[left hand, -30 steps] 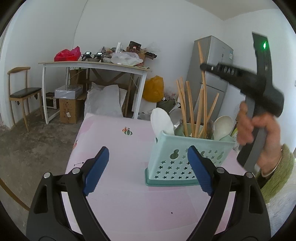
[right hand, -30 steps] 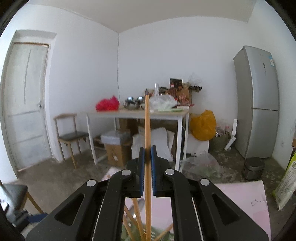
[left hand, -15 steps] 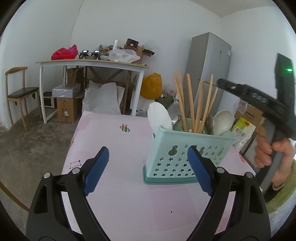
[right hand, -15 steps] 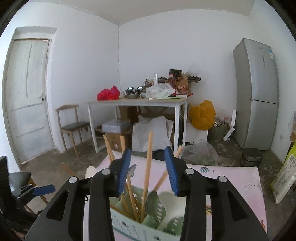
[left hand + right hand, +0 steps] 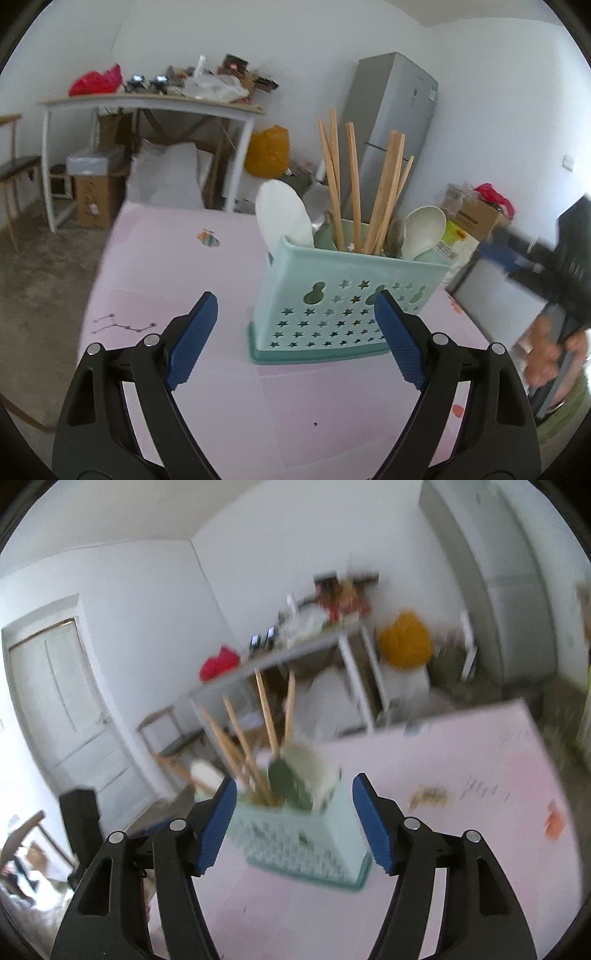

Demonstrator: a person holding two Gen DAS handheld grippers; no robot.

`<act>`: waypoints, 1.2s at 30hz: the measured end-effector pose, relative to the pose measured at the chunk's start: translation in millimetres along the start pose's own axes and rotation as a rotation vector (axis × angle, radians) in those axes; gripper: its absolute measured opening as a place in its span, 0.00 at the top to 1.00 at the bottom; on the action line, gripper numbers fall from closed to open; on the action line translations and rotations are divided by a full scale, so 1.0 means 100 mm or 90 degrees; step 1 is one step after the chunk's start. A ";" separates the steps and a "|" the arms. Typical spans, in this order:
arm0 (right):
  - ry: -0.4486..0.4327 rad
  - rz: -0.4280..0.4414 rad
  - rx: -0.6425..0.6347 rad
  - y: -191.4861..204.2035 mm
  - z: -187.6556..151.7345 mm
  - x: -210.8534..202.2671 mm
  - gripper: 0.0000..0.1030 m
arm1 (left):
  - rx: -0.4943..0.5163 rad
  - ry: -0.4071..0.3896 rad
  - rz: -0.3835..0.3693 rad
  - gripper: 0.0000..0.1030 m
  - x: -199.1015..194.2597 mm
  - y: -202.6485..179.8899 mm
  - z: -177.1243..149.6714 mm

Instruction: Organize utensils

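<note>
A mint-green utensil caddy (image 5: 351,299) with star cutouts stands on the pink table (image 5: 177,266). It holds several wooden chopsticks (image 5: 354,188), a white spoon (image 5: 284,218) and a pale spoon (image 5: 423,229). My left gripper (image 5: 295,332) is open and empty, just in front of the caddy. My right gripper (image 5: 293,819) is open and empty, back from the caddy (image 5: 306,842), whose chopsticks (image 5: 251,746) stand upright; this view is blurred. The right gripper and hand (image 5: 554,295) show blurred at the right edge of the left wrist view.
Beyond the pink table stand a cluttered white table (image 5: 147,107), a grey fridge (image 5: 395,122), a yellow bag (image 5: 267,151), cardboard boxes (image 5: 92,199) and a chair (image 5: 18,173). A door (image 5: 62,709) is on the left wall.
My right gripper let the chopstick drop into the caddy, opened wide, and pulled back and down to the right. My left gripper stayed open and moved slightly closer.
</note>
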State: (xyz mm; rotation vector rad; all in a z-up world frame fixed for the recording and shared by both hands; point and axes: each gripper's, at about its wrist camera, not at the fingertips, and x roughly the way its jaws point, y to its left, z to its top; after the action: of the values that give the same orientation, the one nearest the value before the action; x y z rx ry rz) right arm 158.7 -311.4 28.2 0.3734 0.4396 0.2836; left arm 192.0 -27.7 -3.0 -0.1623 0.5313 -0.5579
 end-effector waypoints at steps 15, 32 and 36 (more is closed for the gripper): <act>0.116 0.054 0.014 -0.19 -0.20 0.71 0.29 | -0.024 0.060 -0.081 0.20 0.47 -0.04 0.10; 0.132 0.079 0.033 0.08 -0.34 0.69 0.29 | -0.053 0.075 -0.039 0.20 -0.04 0.01 -0.01; 0.129 0.079 0.043 0.11 -0.36 0.66 0.29 | -0.057 0.075 -0.037 0.20 -0.08 0.02 0.01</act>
State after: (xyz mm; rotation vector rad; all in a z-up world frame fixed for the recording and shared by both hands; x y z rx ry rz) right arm 197.4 -268.5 -21.3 0.4410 0.6273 0.4306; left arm 187.4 -21.5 0.7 -0.2312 0.6678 -0.6029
